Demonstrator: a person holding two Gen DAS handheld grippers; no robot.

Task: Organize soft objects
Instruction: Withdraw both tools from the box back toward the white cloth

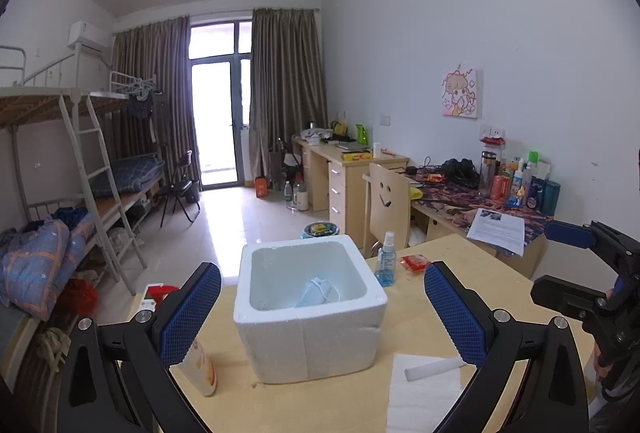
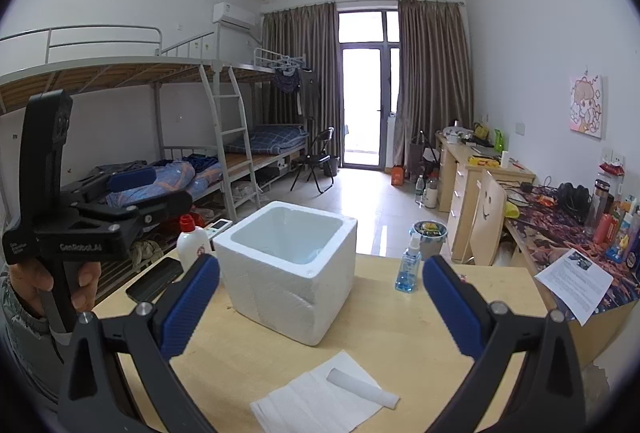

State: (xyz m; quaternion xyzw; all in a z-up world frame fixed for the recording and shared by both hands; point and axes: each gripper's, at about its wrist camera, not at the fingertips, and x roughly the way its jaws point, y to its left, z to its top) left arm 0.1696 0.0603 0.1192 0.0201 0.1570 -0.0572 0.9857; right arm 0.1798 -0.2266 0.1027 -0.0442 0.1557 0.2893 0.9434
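Held the left gripper [image 1: 322,273] over the near edge of the table [image 1: 460,297], jaws spread wide with nothing between them. Kept the right gripper [image 2: 322,263] just beside it, jaws equally wide and empty. Faced the white foam box [image 1: 312,349] standing mid-table, open top up, with a pale blue face mask [image 1: 320,293] lying in the bottom. Saw the foam sheet [image 2: 316,401] flat on the table nearest the right gripper, well short of the box, with a small foam roll [image 2: 362,387] resting on its far corner.

Judged the sheet and roll as the soft things left to put in.

Risks from here:
- Could pinch only the roll and leave the sheet, or drag the sheet and send the roll off the table edge.
- Could slide the thin sheet instead of lifting it, given how flat it lay.
- Could shove or tip the light box with a pad while lowering something in.
- Could knock over the spray bottle [image 1: 386,261] beside the box, or the lotion bottle [image 1: 200,365] by the left pad.
- Could clash the two grippers, held close together.
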